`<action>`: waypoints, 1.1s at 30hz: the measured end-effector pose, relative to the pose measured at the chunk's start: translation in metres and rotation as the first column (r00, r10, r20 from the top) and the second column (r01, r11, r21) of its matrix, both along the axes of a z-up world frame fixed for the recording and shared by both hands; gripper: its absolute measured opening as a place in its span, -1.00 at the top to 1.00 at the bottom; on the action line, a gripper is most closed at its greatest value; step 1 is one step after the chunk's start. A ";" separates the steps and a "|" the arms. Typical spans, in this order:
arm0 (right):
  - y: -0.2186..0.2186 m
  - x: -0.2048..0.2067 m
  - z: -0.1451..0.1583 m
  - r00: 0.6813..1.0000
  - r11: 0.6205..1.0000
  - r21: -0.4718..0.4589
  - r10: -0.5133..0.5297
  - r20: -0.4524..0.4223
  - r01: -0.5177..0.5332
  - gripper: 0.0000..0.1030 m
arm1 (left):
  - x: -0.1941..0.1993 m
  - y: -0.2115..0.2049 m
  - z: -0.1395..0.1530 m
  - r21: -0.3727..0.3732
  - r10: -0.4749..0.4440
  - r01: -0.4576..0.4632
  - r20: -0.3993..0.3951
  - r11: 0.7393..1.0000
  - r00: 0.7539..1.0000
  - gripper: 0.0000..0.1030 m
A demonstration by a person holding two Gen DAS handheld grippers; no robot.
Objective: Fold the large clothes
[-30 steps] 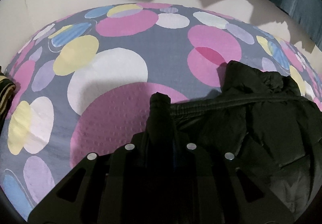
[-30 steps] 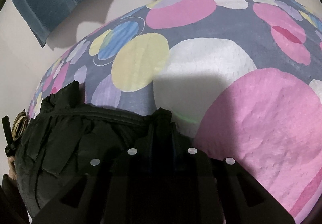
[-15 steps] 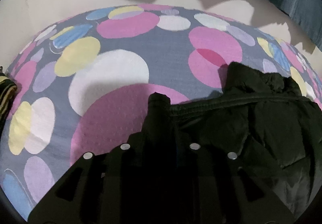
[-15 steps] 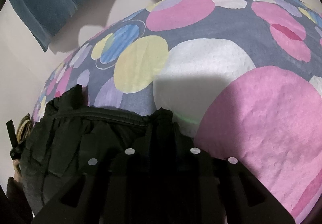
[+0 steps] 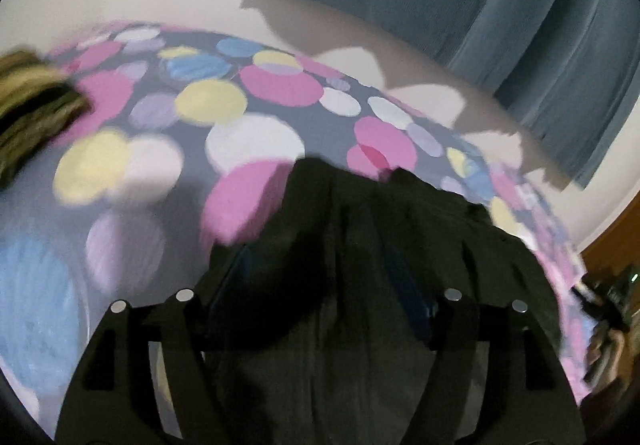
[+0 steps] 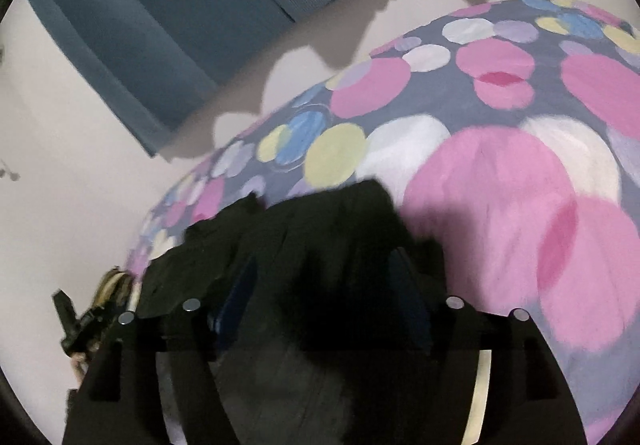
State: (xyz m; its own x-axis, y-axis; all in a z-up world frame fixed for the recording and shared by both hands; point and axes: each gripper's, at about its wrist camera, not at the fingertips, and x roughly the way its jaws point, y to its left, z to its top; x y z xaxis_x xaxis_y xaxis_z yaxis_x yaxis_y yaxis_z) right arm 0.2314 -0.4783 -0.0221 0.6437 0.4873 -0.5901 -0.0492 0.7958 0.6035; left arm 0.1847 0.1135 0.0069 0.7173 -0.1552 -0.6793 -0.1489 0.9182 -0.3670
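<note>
Both tongs just opened wide and lifted, black jacket (image 5: 360, 245) between, striped cloth (image 5: 32, 113) only left view

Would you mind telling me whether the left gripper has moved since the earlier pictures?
Yes. The left gripper has drawn back and up from the spotted bedspread: more blue curtain shows, and its jaws have just been opening above the black jacket.
</note>
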 end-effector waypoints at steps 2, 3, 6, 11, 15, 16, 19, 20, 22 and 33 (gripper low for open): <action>-0.002 -0.030 0.000 1.000 0.999 0.035 0.003 -0.006 -0.002 -0.36 | -0.030 0.005 -0.005 -0.046 0.033 -0.033 0.000 0.998 0.999 -0.36; -0.004 -0.048 -0.003 1.000 0.998 0.065 -0.002 -0.009 0.002 -0.36 | -0.047 0.007 -0.008 -0.070 0.052 -0.052 0.003 0.996 0.999 -0.37; -0.008 -0.086 -0.017 0.998 0.990 0.138 -0.019 -0.056 0.026 -0.36 | -0.097 0.009 -0.023 -0.151 0.109 -0.109 -0.008 0.983 0.994 -0.37; -0.010 -0.125 -0.047 0.990 0.961 0.268 -0.036 -0.139 0.073 -0.37 | -0.141 0.000 -0.050 -0.281 0.117 -0.121 -0.031 0.952 0.993 -0.38; -0.004 -0.127 -0.067 0.981 0.940 0.325 -0.048 -0.190 0.109 -0.37 | -0.138 -0.002 -0.070 -0.375 0.101 -0.119 -0.066 0.920 0.993 -0.39; -0.003 -0.125 -0.070 0.980 0.936 0.333 -0.054 -0.194 0.117 -0.37 | -0.136 -0.002 -0.075 -0.396 0.102 -0.123 -0.074 0.910 0.992 -0.39; 0.001 -0.119 -0.086 0.971 0.919 0.361 -0.080 -0.225 0.160 -0.37 | -0.129 0.001 -0.088 -0.449 0.117 -0.144 -0.088 0.882 0.989 -0.39; 0.002 -0.119 -0.091 0.968 0.913 0.373 -0.079 -0.238 0.166 -0.37 | -0.128 0.001 -0.088 -0.450 0.122 -0.145 -0.080 0.881 0.989 -0.40; 0.004 -0.117 -0.098 0.966 0.906 0.379 -0.103 -0.238 0.190 -0.36 | -0.122 -0.001 -0.087 -0.435 0.127 -0.143 -0.066 0.889 0.990 -0.40; 0.014 -0.093 -0.093 0.962 0.939 0.248 -0.189 -0.199 0.236 -0.03 | -0.089 0.001 -0.092 -0.376 0.187 -0.193 -0.054 0.906 0.981 -0.08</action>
